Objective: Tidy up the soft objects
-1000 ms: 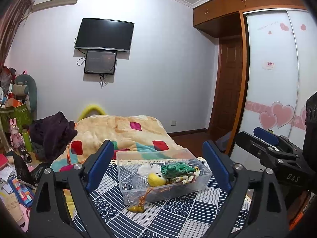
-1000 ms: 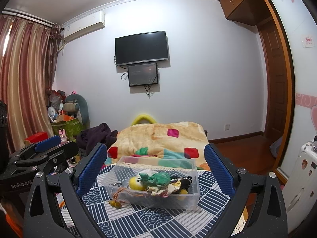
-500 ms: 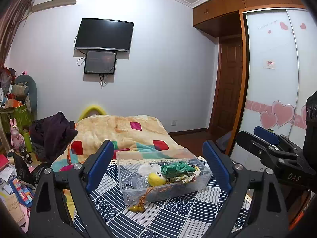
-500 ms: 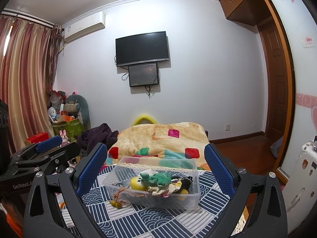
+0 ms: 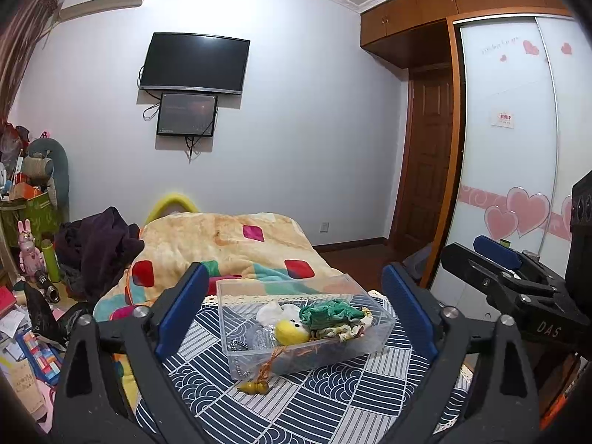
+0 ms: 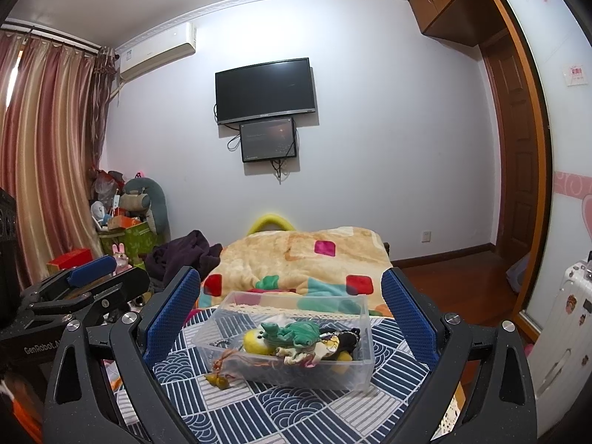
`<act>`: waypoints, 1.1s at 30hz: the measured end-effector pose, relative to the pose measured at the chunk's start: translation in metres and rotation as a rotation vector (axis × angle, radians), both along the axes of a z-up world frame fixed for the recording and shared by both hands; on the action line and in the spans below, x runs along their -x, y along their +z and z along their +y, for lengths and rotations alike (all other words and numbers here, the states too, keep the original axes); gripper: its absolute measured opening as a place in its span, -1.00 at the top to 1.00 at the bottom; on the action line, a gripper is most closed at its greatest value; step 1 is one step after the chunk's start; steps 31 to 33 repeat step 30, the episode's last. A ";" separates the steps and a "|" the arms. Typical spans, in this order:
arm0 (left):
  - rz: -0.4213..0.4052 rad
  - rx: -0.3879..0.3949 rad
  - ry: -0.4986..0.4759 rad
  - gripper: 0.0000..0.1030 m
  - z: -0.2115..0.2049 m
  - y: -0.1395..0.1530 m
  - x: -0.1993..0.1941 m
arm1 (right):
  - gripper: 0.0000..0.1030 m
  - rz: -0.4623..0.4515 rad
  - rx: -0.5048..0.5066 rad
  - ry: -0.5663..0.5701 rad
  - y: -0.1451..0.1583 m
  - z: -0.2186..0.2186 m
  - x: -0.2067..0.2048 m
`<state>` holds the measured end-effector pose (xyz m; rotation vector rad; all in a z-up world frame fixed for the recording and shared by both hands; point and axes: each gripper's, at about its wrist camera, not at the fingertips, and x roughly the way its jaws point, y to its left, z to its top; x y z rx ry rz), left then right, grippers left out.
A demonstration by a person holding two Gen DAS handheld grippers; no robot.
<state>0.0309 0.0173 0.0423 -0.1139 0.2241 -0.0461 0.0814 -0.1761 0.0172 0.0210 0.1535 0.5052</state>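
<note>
A clear plastic box [image 5: 373, 336] [image 6: 344, 370] stands on a blue and white patterned cloth [image 5: 333, 399] [image 6: 296, 407]. It holds a yellow plush [image 5: 290, 332] [image 6: 255, 341], a green soft toy [image 5: 329, 312] [image 6: 292, 333], white fabric [image 5: 275, 310] and other small soft things. A brown cord with a knotted charm [image 5: 253, 386] [image 6: 218, 378] hangs out over the box's near wall onto the cloth. My left gripper [image 5: 292, 318] is open and empty, held back from the box. My right gripper [image 6: 290, 318] is open and empty too, also short of the box.
Behind the table is a bed with an orange patterned blanket [image 5: 222, 244] [image 6: 307, 255]. Dark clothes [image 5: 100, 244] and clutter lie at the left. A wardrobe with heart stickers [image 5: 518, 185] and a white suitcase [image 6: 566, 325] stand at the right.
</note>
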 end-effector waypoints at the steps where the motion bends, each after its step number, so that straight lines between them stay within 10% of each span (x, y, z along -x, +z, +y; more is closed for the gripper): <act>1: 0.001 0.005 -0.001 -0.95 0.001 0.000 0.000 | -0.91 0.001 0.000 0.001 0.000 0.000 0.000; 33: 0.004 -0.007 -0.002 -0.98 -0.004 -0.001 0.001 | -0.91 0.008 0.002 -0.002 -0.003 -0.001 -0.003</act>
